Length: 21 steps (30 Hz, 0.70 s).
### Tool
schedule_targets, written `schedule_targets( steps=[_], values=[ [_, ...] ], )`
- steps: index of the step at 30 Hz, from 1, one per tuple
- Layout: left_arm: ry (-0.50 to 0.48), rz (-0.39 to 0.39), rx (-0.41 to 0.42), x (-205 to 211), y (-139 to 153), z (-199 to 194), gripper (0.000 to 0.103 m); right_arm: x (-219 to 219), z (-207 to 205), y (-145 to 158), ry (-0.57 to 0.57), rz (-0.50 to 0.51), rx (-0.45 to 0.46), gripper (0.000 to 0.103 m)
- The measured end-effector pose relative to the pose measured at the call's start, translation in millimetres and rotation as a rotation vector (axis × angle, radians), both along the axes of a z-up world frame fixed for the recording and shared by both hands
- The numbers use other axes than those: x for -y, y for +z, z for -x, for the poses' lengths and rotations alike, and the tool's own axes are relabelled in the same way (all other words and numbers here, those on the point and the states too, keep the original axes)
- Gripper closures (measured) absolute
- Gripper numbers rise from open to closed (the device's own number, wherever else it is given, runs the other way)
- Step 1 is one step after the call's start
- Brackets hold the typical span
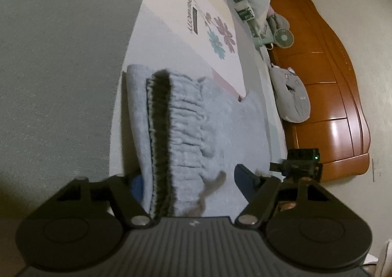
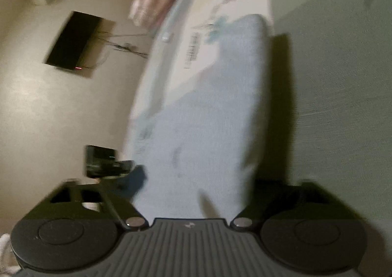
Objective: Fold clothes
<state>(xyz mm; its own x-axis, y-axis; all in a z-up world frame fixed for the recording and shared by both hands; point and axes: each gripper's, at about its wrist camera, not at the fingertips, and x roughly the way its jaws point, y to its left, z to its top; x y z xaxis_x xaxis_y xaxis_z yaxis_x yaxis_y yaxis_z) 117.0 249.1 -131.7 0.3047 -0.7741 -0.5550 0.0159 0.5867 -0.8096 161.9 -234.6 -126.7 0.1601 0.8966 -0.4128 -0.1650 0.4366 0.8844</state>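
Light blue pants (image 1: 215, 125) lying on bed (image 1: 220, 32), elastic waistband toward left tool (image 1: 188, 179). Left tool half-closed around waistband edge, pads not clearly pinching yet. Right tool (image 2: 193, 186) straddling cloth too, view blurry, grip can't tell. Looks like pickup step for fold. Next: clamp both firmly, lift together.
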Motion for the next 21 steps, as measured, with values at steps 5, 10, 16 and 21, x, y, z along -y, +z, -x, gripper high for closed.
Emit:
schedule_targets(
  steps=[5,10,16,21],
  values=[
    [-0.016,-0.037,0.006,8,5,-6,0.028,14,-6,-22,-0.059,-0.029,-0.084,0.088],
    [-0.031,-0.049,0.028,15,7,-12,0.021,3,-3,-19,-0.058,-0.006,-0.057,0.088],
    [0.032,-0.093,0.028,2,2,1,0.061,5,1,-24,-0.069,-0.042,-0.041,0.088],
    [0.054,-0.107,0.041,2,4,6,0.065,2,2,-20,-0.078,-0.007,-0.037,0.088]
  ],
)
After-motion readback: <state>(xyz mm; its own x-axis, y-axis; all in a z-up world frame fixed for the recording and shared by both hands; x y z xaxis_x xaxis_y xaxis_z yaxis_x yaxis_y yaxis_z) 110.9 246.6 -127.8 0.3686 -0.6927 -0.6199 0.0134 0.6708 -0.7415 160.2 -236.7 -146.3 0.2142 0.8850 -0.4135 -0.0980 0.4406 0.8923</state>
